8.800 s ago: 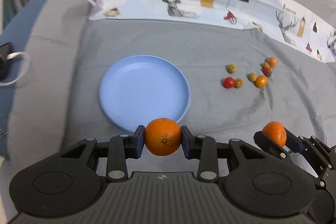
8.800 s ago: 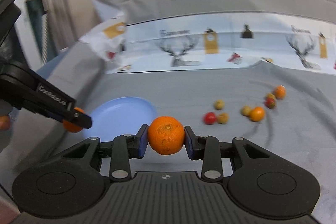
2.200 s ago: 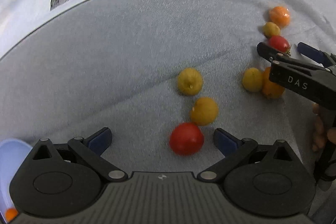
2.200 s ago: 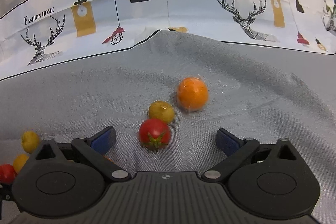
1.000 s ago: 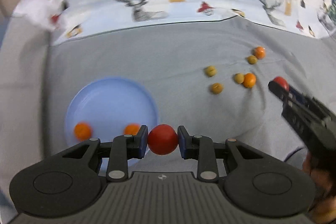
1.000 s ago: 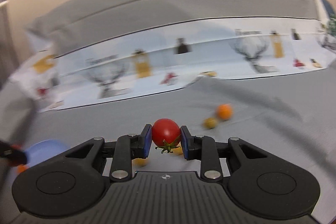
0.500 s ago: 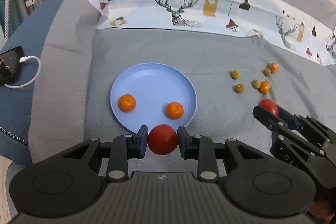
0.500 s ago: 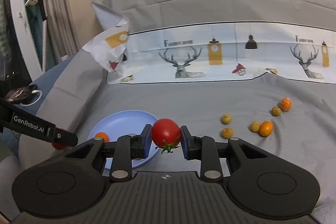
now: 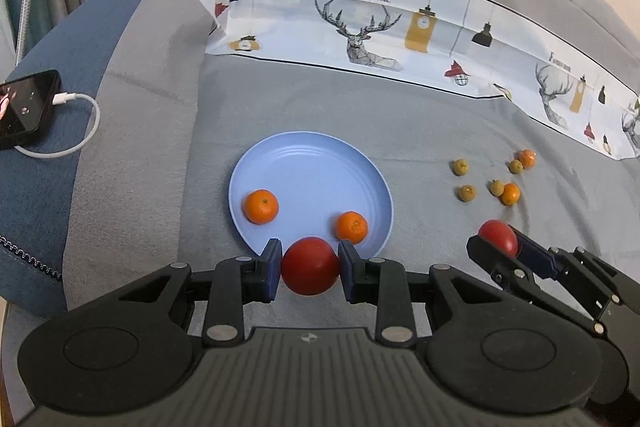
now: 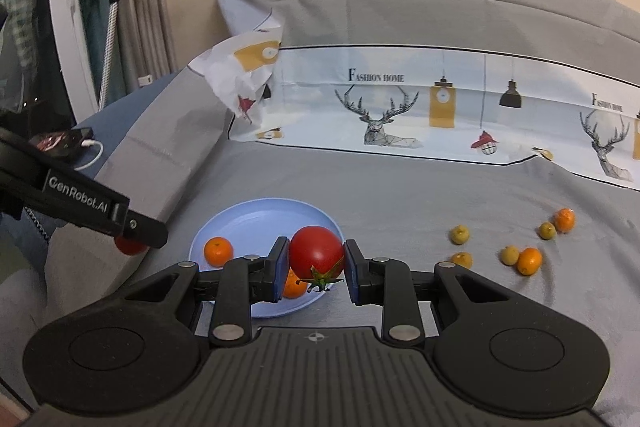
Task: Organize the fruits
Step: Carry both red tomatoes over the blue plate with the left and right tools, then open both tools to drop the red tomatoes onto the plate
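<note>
The left gripper (image 9: pixel 310 271) pinches a smooth red tomato (image 9: pixel 309 271); the right gripper (image 10: pixel 316 269) pinches a shiny, green-stemmed tomato (image 10: pixel 316 255) at six o'clock.

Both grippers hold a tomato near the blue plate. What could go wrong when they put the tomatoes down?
1. The two oranges lie loose on the shallow blue plate; a dropped tomato could knock one off.
2. The left gripper and right gripper head for the same plate and may collide.
3. Tight pads may bruise the left tomato.
</note>
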{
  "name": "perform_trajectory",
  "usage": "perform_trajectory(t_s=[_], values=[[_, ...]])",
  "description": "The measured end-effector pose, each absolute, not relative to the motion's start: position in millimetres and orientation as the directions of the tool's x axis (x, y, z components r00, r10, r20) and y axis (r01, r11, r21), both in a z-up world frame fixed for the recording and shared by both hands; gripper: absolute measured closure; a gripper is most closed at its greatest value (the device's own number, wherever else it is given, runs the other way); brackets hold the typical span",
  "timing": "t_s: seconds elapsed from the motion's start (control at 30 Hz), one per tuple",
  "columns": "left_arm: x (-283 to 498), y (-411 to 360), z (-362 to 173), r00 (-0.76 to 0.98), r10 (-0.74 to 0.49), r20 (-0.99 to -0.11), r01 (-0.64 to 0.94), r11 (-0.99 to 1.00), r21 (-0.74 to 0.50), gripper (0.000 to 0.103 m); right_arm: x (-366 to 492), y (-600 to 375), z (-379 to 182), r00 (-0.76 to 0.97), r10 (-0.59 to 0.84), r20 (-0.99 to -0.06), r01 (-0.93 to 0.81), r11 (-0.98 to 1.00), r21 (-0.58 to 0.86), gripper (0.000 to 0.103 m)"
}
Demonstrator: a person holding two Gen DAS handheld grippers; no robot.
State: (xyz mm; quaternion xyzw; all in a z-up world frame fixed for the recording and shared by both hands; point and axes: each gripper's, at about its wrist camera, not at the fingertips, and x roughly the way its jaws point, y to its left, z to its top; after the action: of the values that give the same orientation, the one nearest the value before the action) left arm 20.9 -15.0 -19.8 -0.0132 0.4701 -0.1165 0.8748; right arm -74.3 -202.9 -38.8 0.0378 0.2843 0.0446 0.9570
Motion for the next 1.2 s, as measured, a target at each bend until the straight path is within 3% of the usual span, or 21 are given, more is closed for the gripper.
perform_trajectory(t_s=[0.77, 1.2], values=[[102.6, -17.7, -62.0, 0.478, -0.191, -0.858, 0.16, 0.979, -0.129, 0.07, -4.0, -176.4, -72.3, 0.768, 0.135, -0.626, -0.111, 0.991, 0.078, 0.073], [139.3, -32.3, -105.5, 0.43, -0.12, -0.895, 0.154, 0.986, -0.058, 0.07, 35.4, -163.7, -105.0, 0.715, 0.141, -0.685, -0.144, 0.988, 0.052, 0.073]])
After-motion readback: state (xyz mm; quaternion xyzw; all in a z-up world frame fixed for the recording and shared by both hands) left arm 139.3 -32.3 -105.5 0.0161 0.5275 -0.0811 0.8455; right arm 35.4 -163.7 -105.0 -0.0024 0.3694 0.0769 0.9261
